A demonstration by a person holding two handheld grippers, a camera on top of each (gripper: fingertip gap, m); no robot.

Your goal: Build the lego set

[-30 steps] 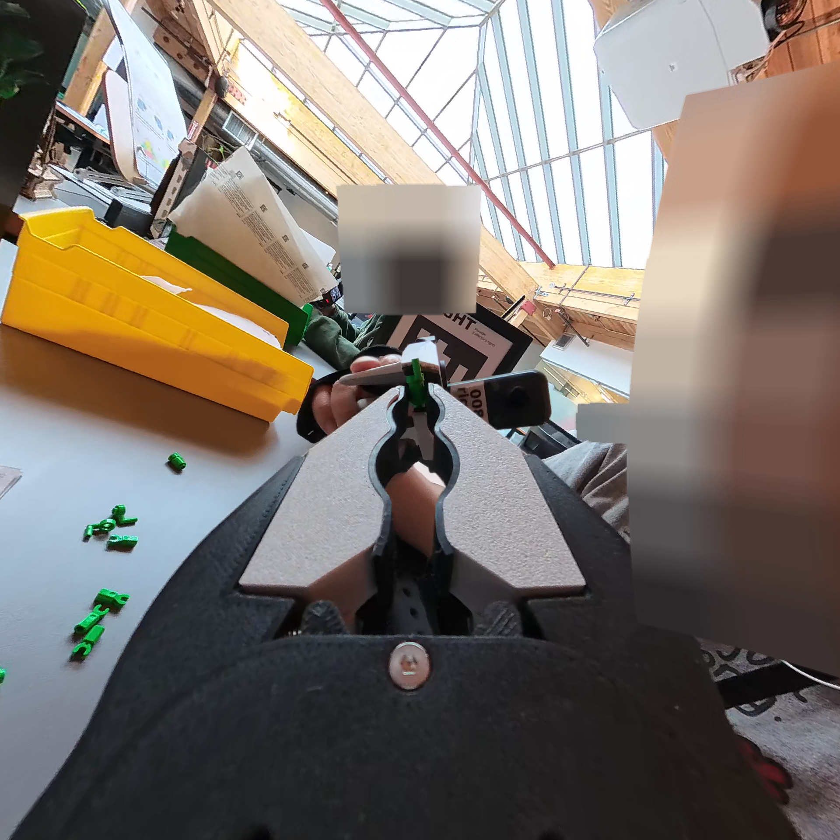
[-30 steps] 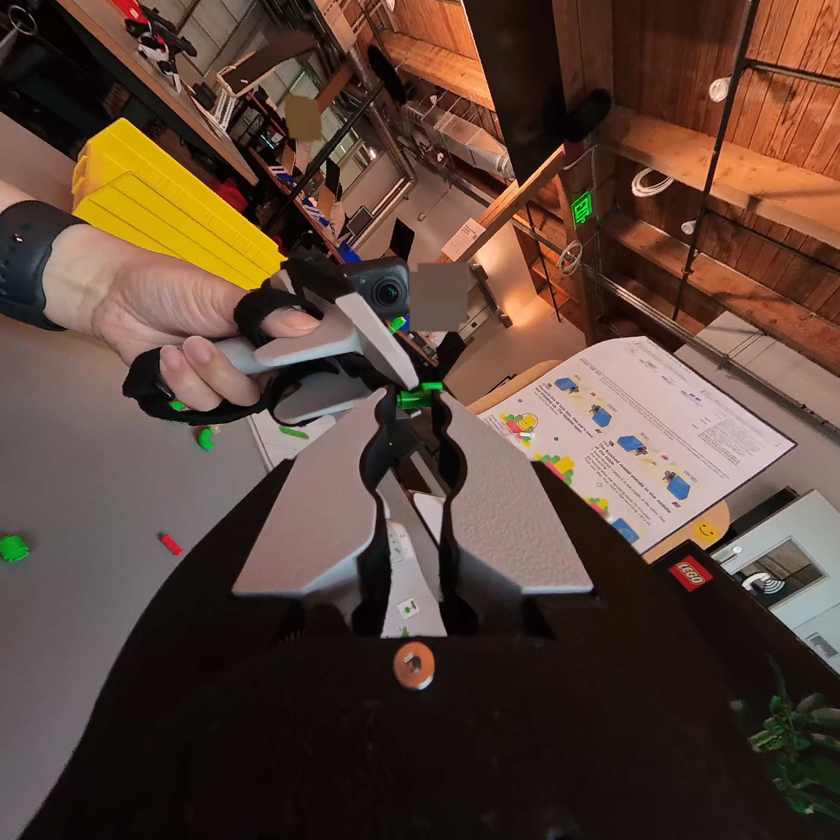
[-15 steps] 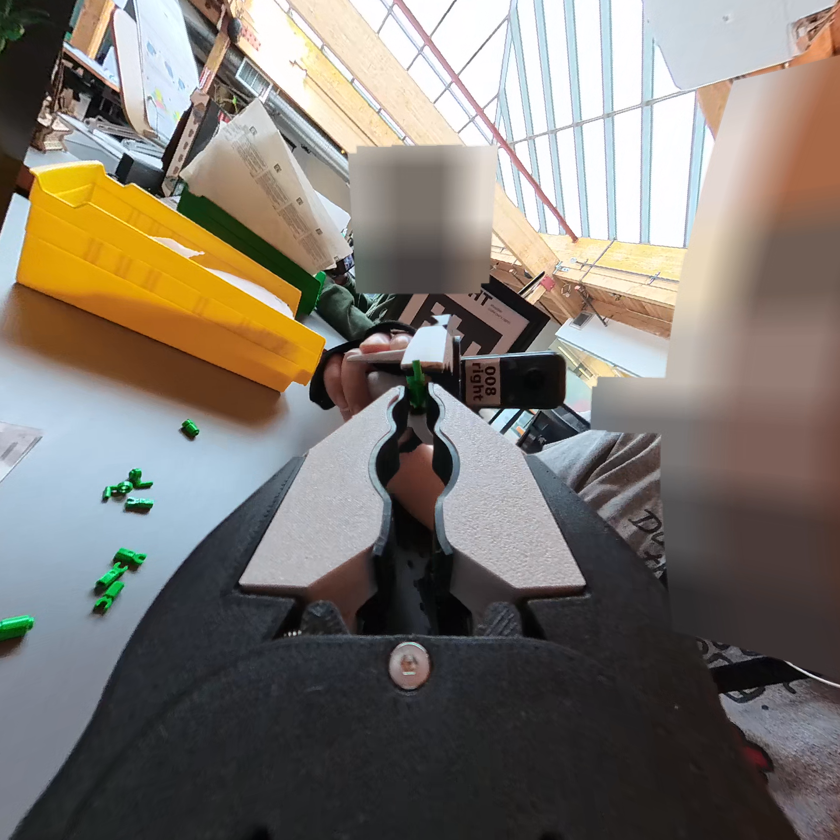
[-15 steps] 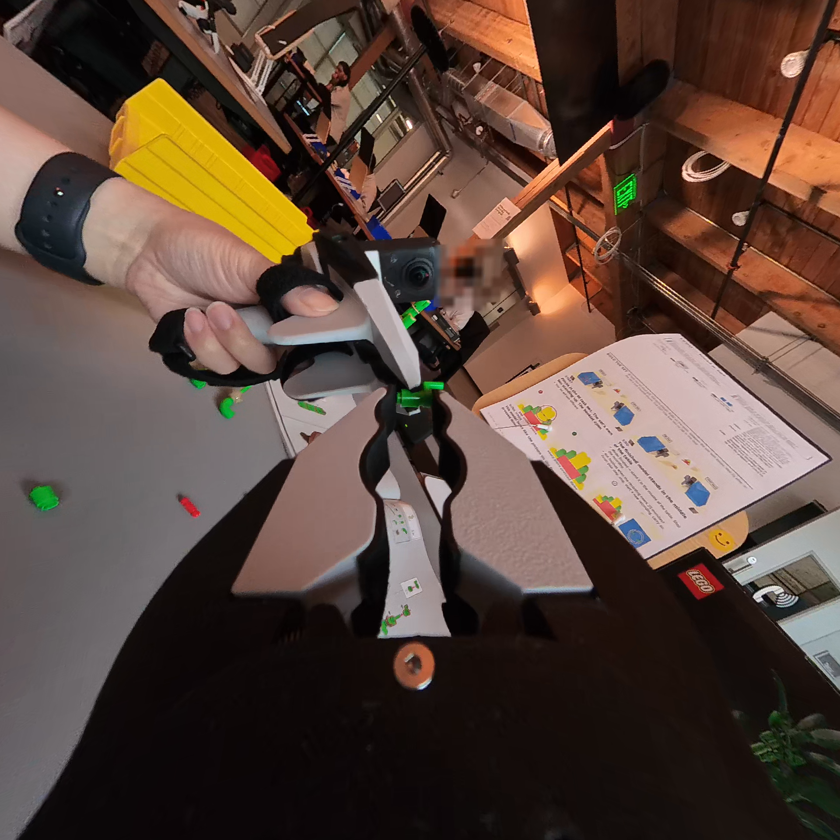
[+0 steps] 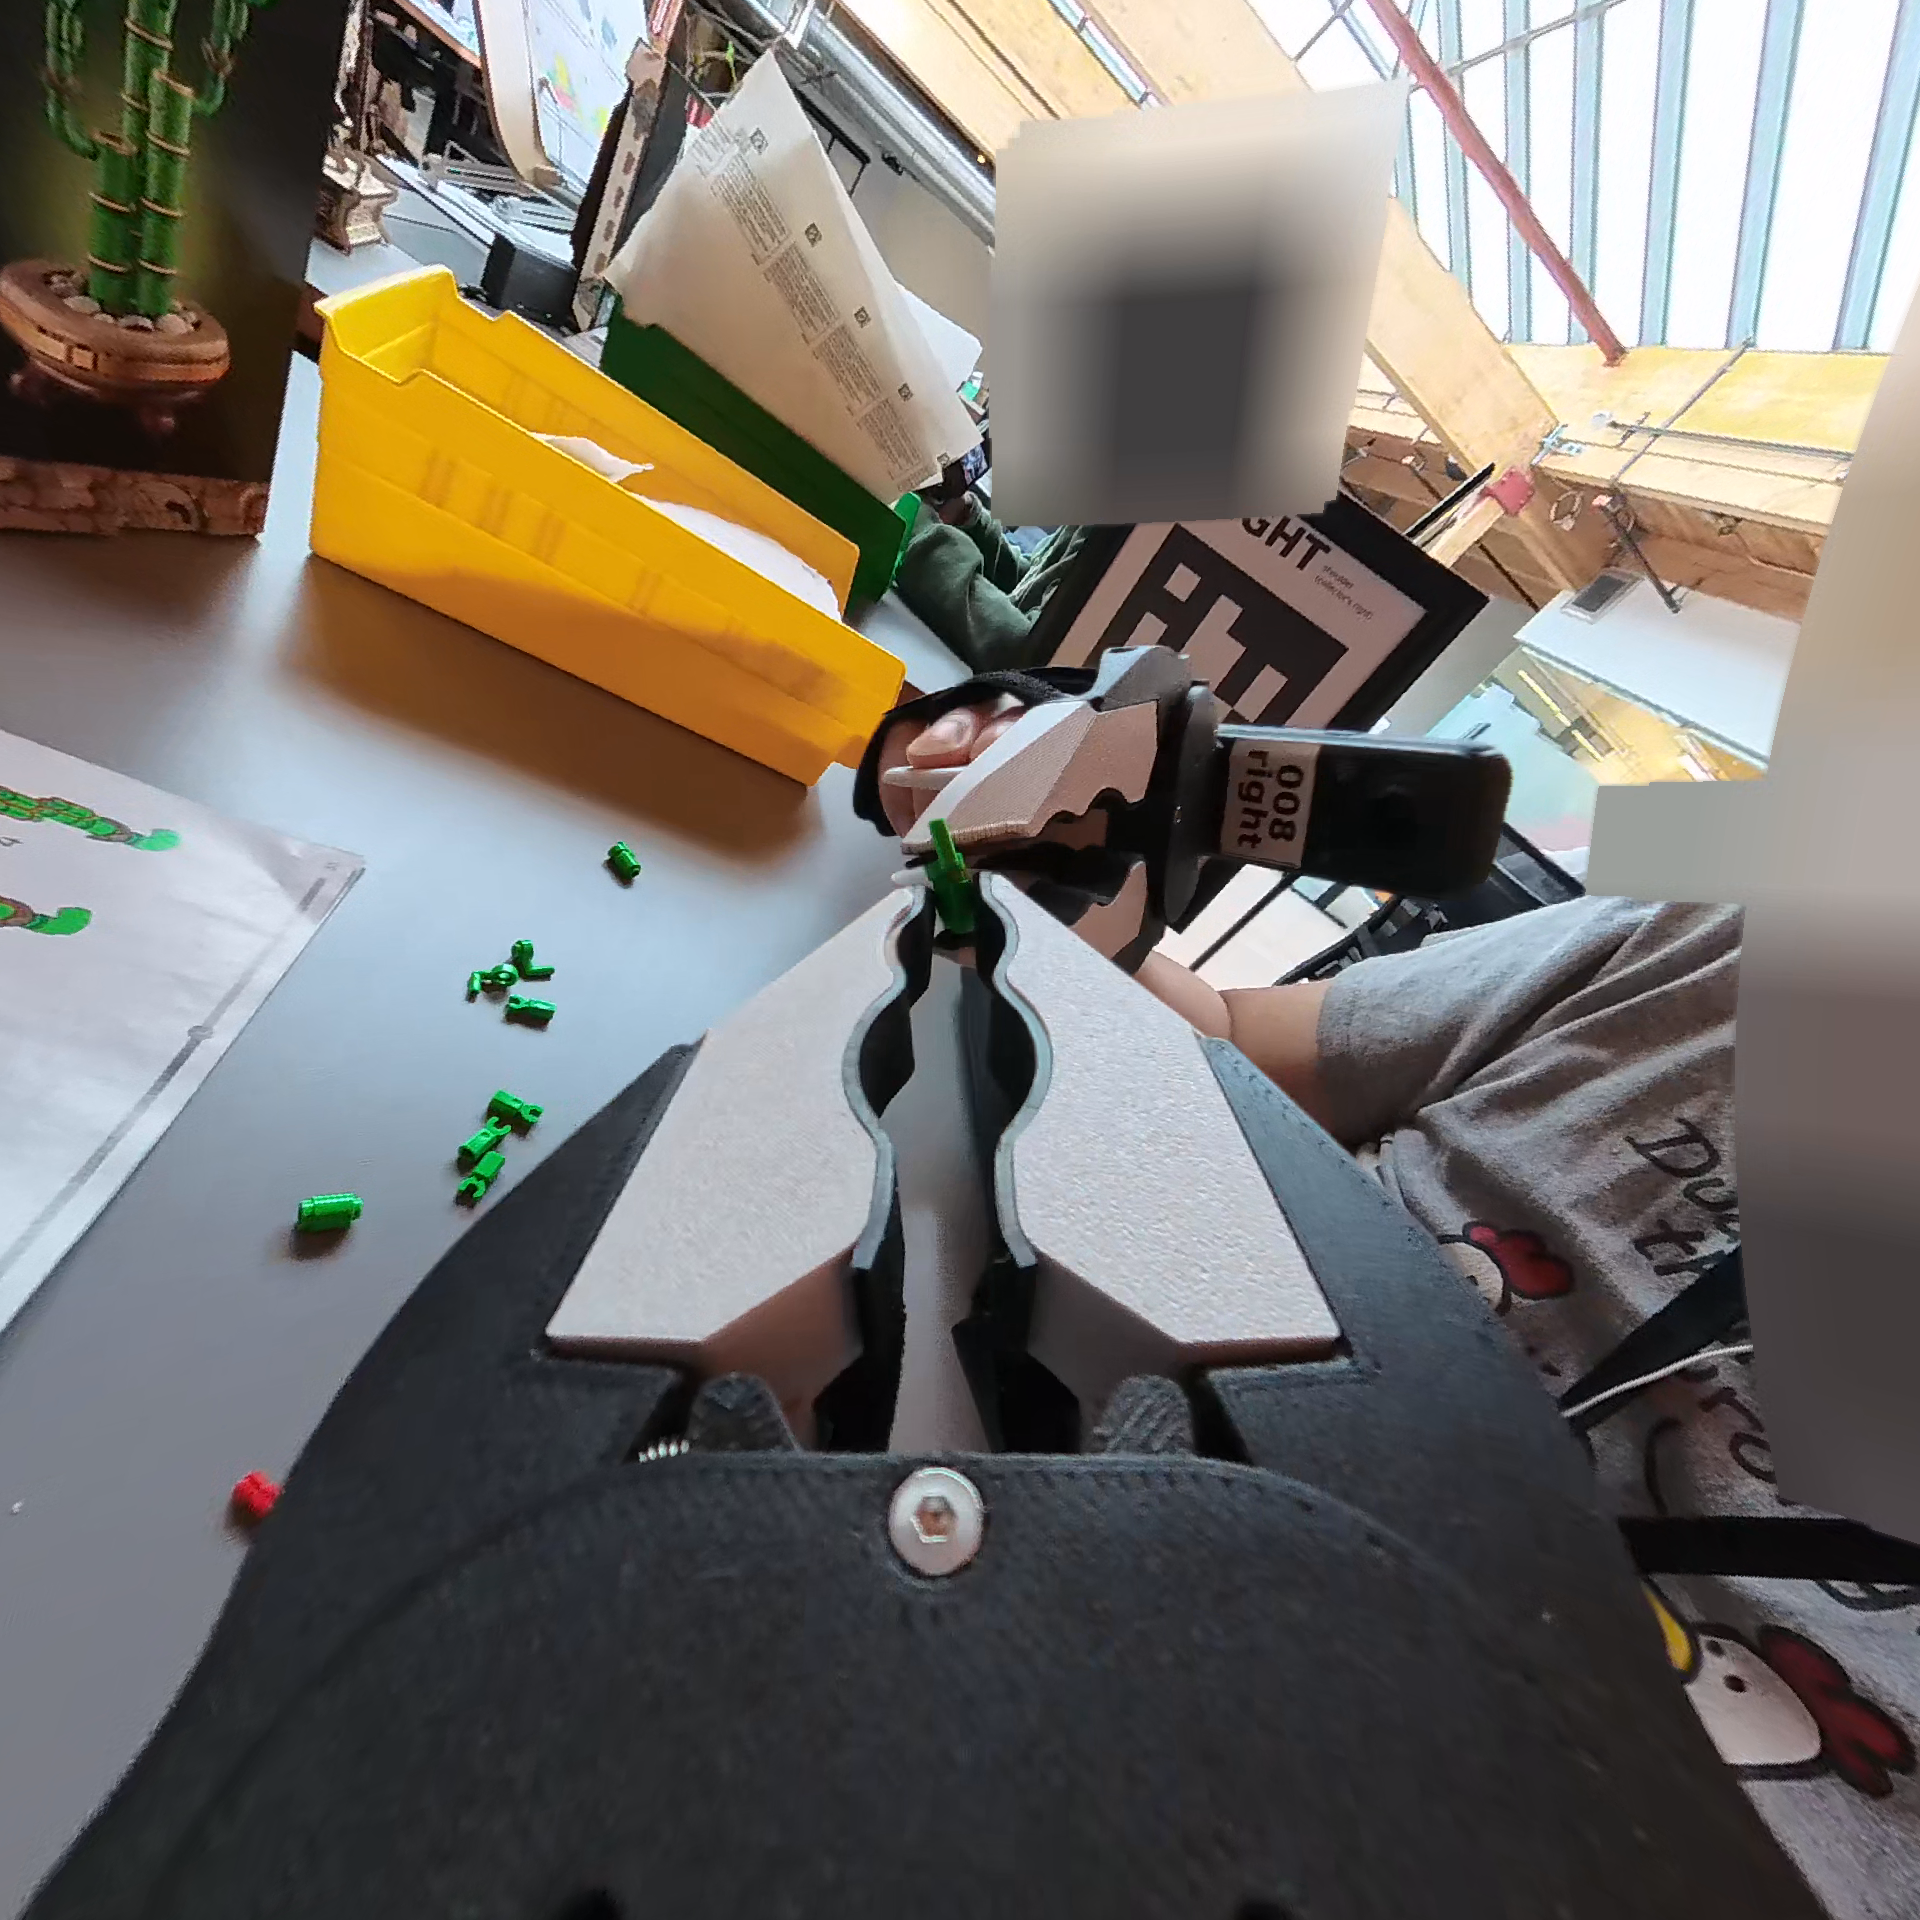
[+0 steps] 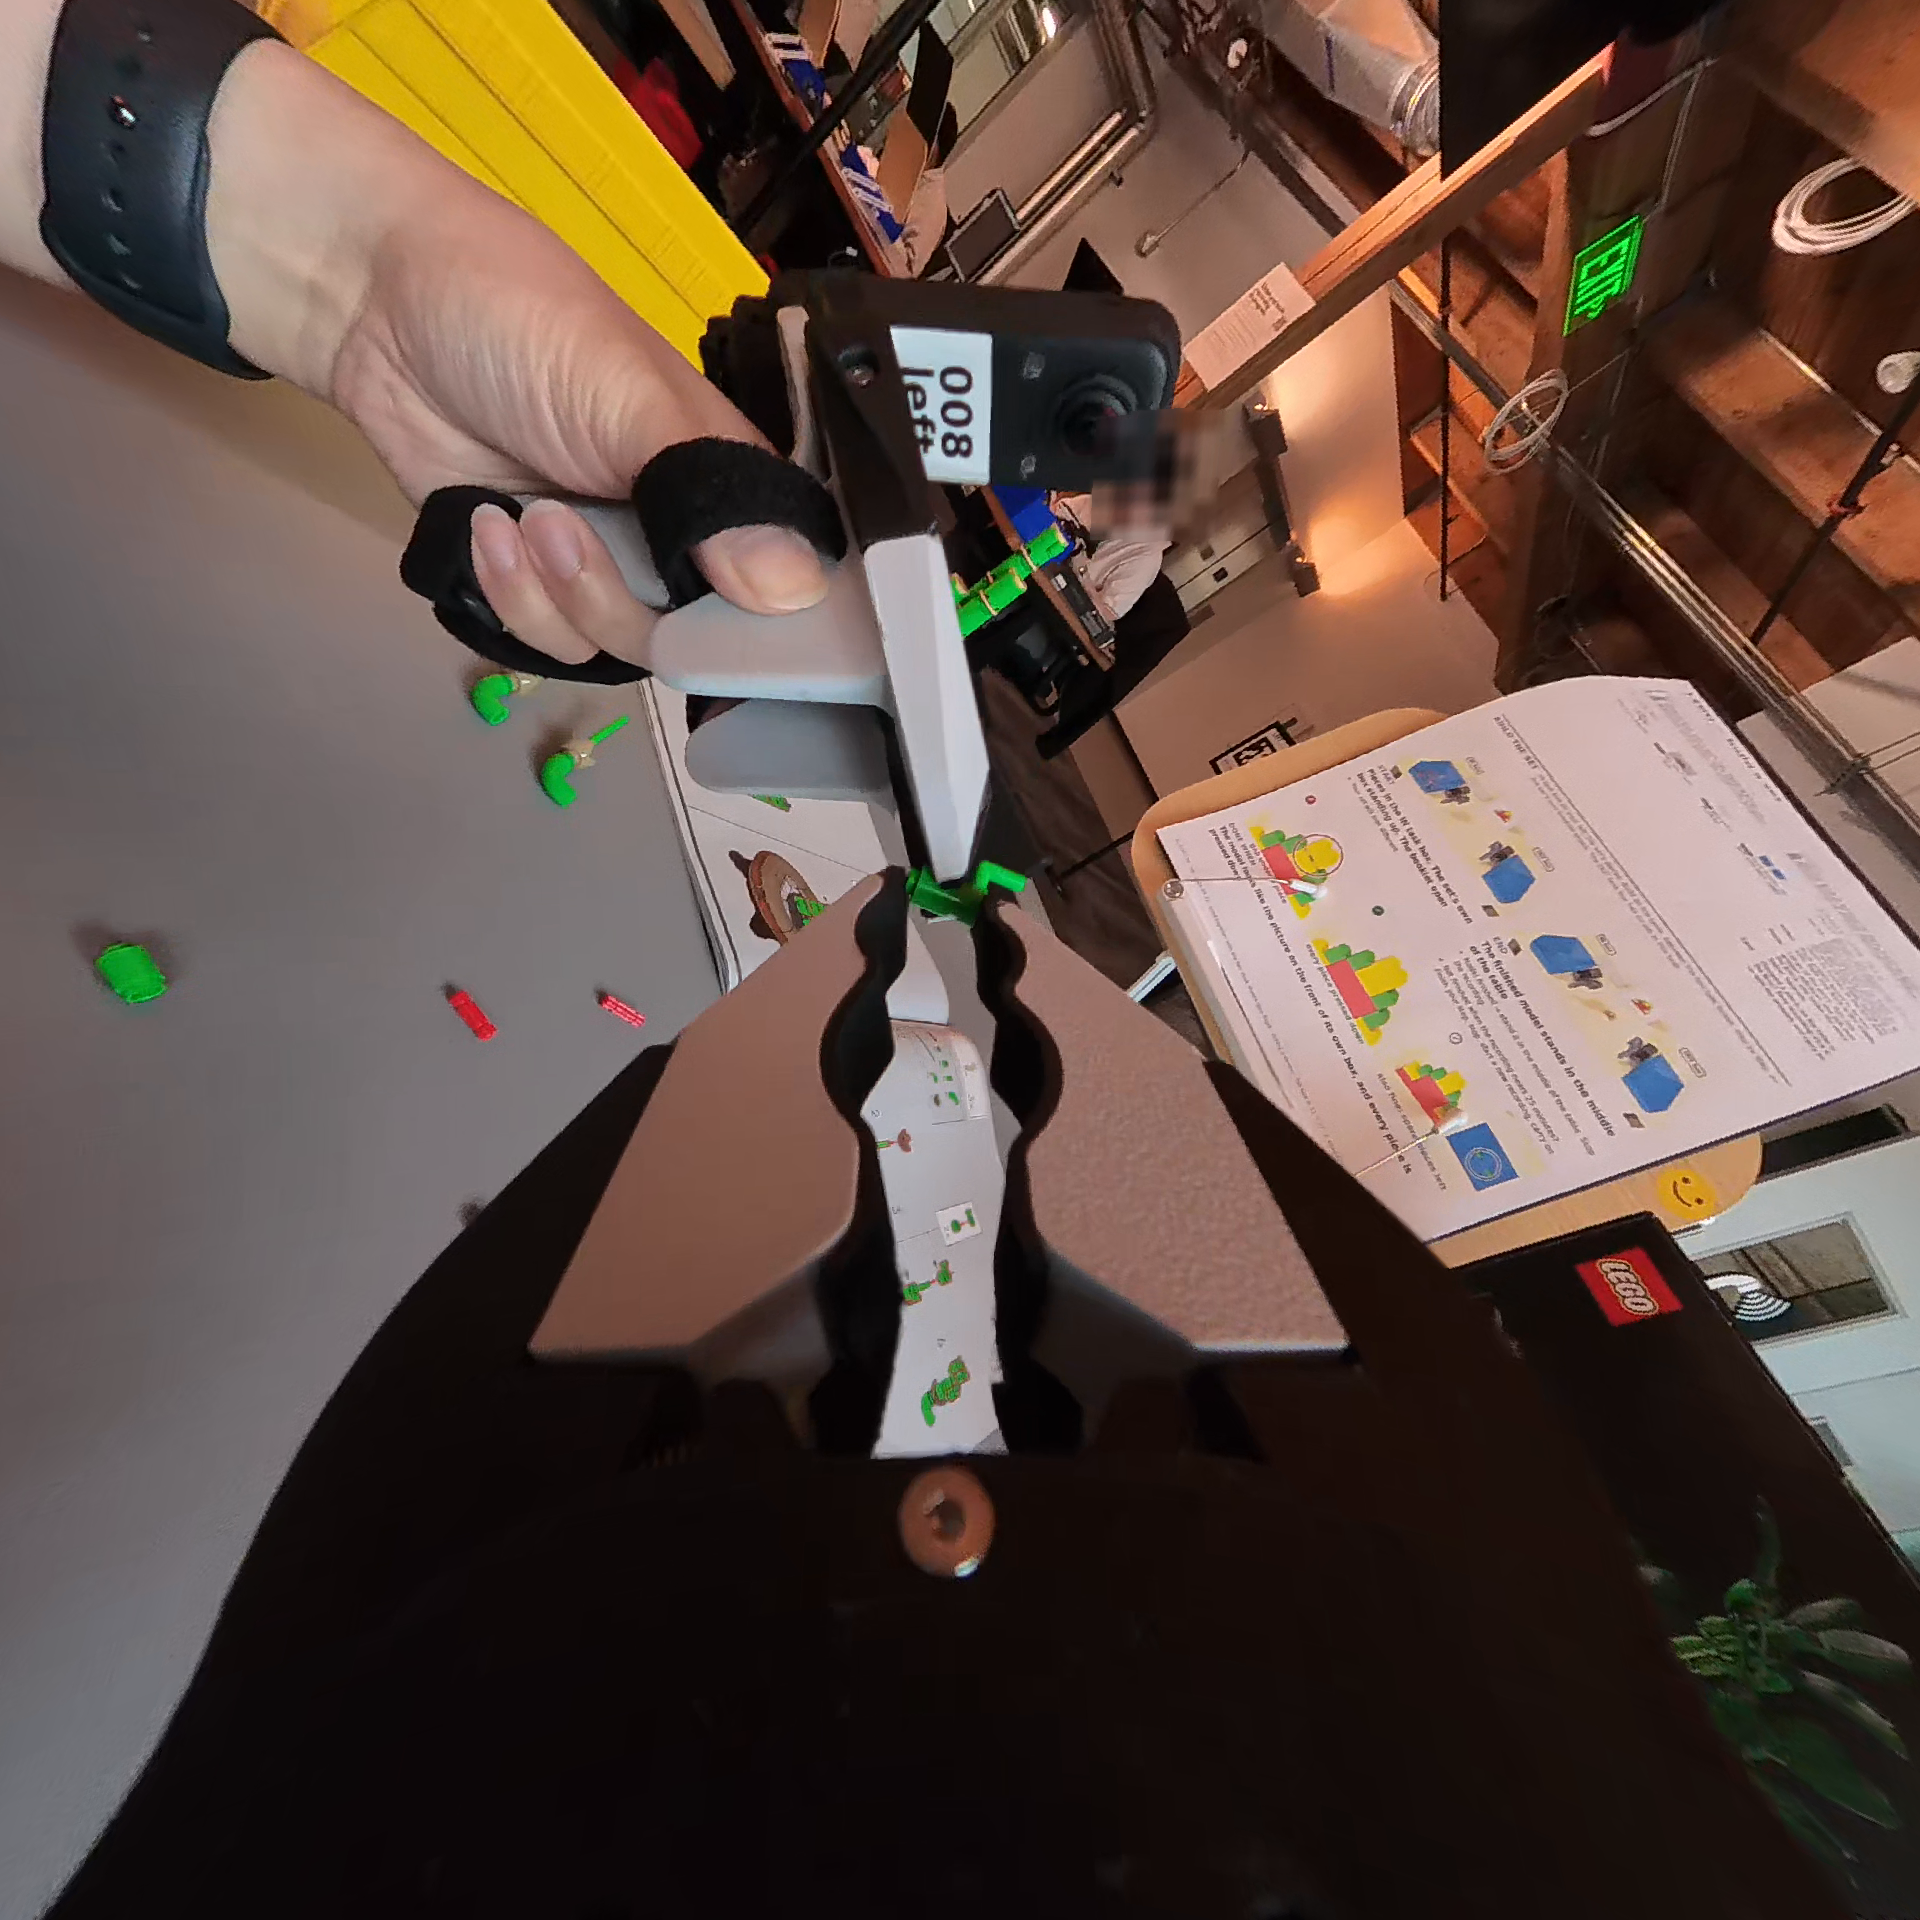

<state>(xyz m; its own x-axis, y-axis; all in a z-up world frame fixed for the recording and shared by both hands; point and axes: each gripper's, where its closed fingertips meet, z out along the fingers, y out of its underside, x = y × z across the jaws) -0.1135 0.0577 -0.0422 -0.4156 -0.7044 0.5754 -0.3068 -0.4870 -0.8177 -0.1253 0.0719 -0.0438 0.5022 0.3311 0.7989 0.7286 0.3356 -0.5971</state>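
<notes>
A: What is the biggest thing there?

B: The grey table (image 5: 436, 727). On it, at the far side, stands a yellow bin (image 5: 540, 540), and that serves as the landmark. Left of the bin is a dark box (image 5: 135, 260) with a green plant model pictured on it. Behind the bin is a green bin (image 5: 748, 416) with a white sheet leaning out.

A: And nearer than the bin?

B: A white instruction sheet (image 5: 114, 997) lies flat on the table, nearer the camera and left of the bin. Between the sheet and the grippers, green pieces (image 5: 509, 977) lie loose. A red piece (image 5: 255, 1496) lies nearest of all, well apart from the bin.

A: Where are the grippers?

B: Both are held up off the table, right of the bin's near corner, tips meeting. The left gripper (image 5: 951, 914) is closed on a green piece (image 5: 951, 883) that stands out past its tips. The right gripper (image 6: 940, 899) is also clamped on a small green part (image 6: 961, 894); in the right wrist view the left gripper's tip comes down onto that part.

A: One part or two joined?

B: It cannot be told; the parts touch at the fingertips.
</notes>
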